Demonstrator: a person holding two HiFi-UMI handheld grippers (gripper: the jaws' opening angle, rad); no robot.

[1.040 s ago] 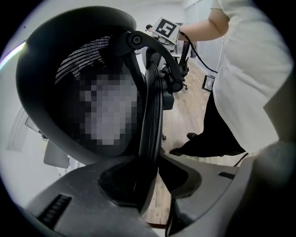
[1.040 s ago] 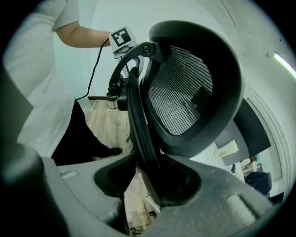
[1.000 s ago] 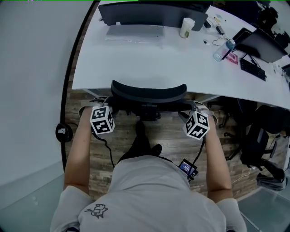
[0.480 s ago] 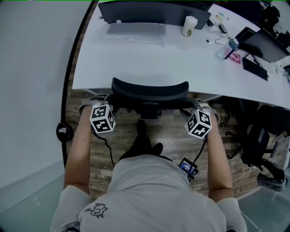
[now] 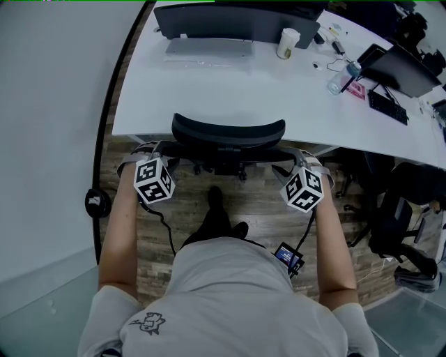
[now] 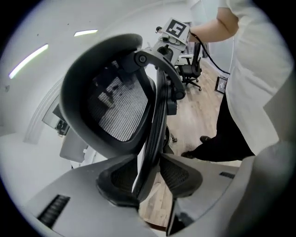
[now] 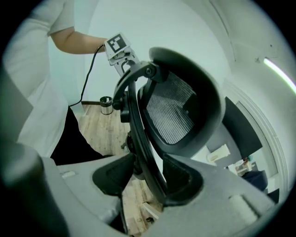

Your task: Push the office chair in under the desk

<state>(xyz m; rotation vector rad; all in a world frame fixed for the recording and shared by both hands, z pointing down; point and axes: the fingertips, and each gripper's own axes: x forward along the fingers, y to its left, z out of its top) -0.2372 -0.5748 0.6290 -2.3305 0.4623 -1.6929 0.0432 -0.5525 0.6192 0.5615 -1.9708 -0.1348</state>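
Note:
The black office chair [image 5: 228,131] stands at the white desk [image 5: 209,90], its curved mesh back touching the desk's front edge in the head view. My left gripper [image 5: 159,148] is at the back's left end and my right gripper [image 5: 296,155] at its right end. In the left gripper view the jaws [image 6: 152,178] straddle the chair's back frame bar [image 6: 155,115] and are opening, with slim gaps beside the pads. In the right gripper view the jaws [image 7: 148,178] are also opening around the frame bar [image 7: 138,125], and floor shows between it and one pad.
On the desk are a dark monitor [image 5: 237,21], a grey keyboard [image 5: 208,49], a paper cup [image 5: 286,42] and a water bottle [image 5: 343,78]. A second black chair [image 5: 401,209] stands at the right. A round black bin [image 5: 98,202] sits by the left wall.
The chair's back has slid a little further toward the desk edge, and both grippers have followed it forward.

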